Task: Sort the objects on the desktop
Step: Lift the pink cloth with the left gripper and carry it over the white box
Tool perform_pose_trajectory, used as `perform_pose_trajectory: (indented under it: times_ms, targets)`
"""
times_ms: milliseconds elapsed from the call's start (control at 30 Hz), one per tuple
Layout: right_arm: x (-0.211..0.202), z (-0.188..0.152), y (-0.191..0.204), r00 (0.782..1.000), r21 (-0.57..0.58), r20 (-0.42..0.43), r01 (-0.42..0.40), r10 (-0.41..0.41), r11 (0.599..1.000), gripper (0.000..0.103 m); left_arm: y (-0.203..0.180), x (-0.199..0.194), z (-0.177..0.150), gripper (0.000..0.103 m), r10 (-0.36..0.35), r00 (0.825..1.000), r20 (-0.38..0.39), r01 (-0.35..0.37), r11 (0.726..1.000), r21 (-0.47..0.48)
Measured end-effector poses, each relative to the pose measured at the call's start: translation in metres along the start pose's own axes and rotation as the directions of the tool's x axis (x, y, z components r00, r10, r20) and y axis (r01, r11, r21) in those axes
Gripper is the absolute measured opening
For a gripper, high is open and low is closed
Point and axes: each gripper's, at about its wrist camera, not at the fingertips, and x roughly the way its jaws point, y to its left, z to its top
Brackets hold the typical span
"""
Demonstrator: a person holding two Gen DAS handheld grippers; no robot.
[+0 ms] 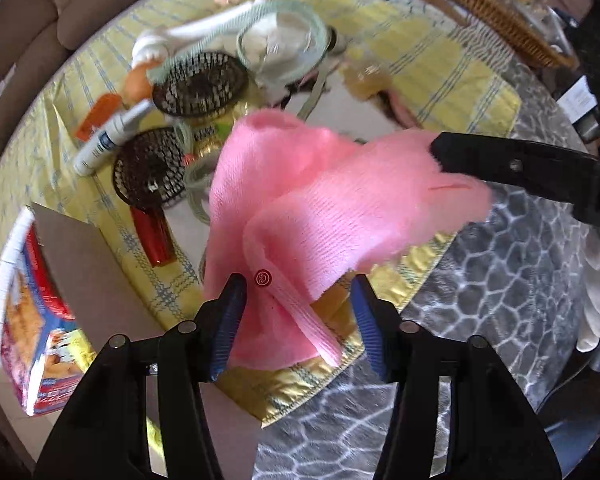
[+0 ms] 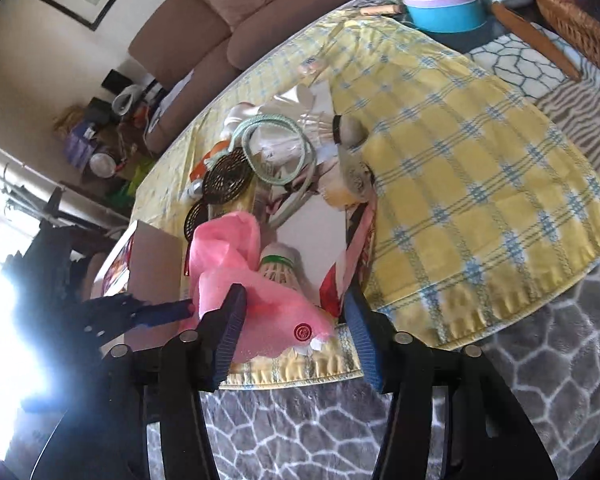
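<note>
1. On the left, the left gripper [image 1: 297, 284] is spread wide. The pink cloth [image 1: 300, 200] lies between its fingers but is not pinched. If it shuts here, I think it may catch only the thin folded strip, and the rest of the cloth would hang and slip out.
2. Left of the cloth, a red tube [image 1: 152, 236], two black mesh discs [image 1: 200, 84] and a white bottle [image 1: 108, 140] lie close together. Dragging the cloth sideways could sweep them along or roll the bottle.
3. In the middle, the pink cloth sits near the front edge of the bench [image 2: 540, 380], on the yellow checked cover [image 2: 460, 200]. A pull toward the edge could wrinkle this cover and shift everything on it.
4. On the right, the right gripper [image 2: 294, 292] is also spread, with the cloth's end and its red button between the fingers. Nothing is held.
5. Only the right wrist view shows a shuttlecock [image 2: 278, 268] just behind the cloth and touching it. It is hidden in the left view, and lifting the cloth could tip it.
6. Only the left wrist view shows how far the cloth spreads, and that the right gripper's tip meets its far corner.
</note>
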Motion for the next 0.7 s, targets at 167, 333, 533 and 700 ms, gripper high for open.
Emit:
perform_pose_trajectory:
  times_ms: [167,333,533,700]
  targets:
    - [-0.014,0.002,0.016,0.993,-0.07,0.092,0.078,-0.071,0.994,0.006,0.007,-0.008,-0.007,0.005,0.009,0.999,0.054,-0.008,1.0,-0.022]
    - [-0.054,0.016,0.047,0.979,-0.128,0.196,0.077,-0.051,0.989,0.005,0.022,-0.061,-0.004,0.005,-0.038,0.987,0.159,0.05,0.996,-0.072]
    - [-0.112,0.026,0.115,0.962,-0.233,0.272,0.076,-0.01,0.97,0.005,0.039,-0.164,0.001,0.005,-0.056,0.95,0.307,0.085,0.993,-0.082]
    - [-0.16,0.026,0.181,0.944,-0.291,0.323,0.036,0.063,0.956,0.005,0.06,-0.251,-0.021,0.005,-0.013,0.917,0.4,0.053,0.995,-0.089]
